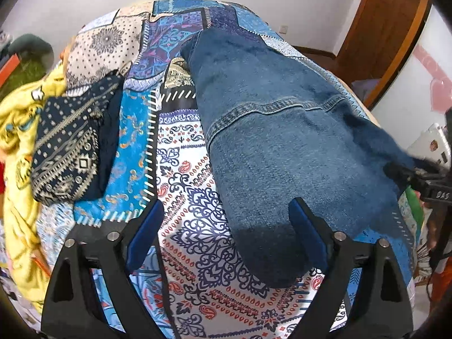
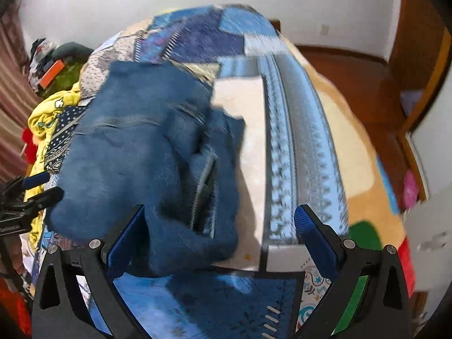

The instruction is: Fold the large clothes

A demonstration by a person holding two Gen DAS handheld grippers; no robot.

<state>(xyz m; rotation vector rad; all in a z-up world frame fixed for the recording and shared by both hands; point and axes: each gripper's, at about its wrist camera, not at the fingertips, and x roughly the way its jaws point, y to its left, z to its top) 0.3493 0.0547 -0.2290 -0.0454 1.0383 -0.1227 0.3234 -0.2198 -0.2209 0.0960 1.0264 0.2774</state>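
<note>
A pair of blue jeans (image 1: 271, 130) lies lengthwise on the patterned bedspread (image 1: 180, 186), folded along its length. My left gripper (image 1: 226, 234) is open, its right pad over the near end of the jeans, its left pad over the spread. In the right wrist view, which is blurred, the jeans (image 2: 141, 152) lie bunched on the left. My right gripper (image 2: 220, 240) is open above the jeans' near edge. The right gripper shows in the left wrist view (image 1: 418, 178) at the jeans' right edge; the left gripper shows in the right wrist view (image 2: 42, 186).
A folded dark patterned garment (image 1: 70, 147) lies at the left on the bed, beside a yellow blanket (image 1: 17, 130). A wooden door (image 1: 378, 36) and floor (image 2: 353, 79) lie to the right. The bed's right edge shows a beige sheet (image 2: 347, 141).
</note>
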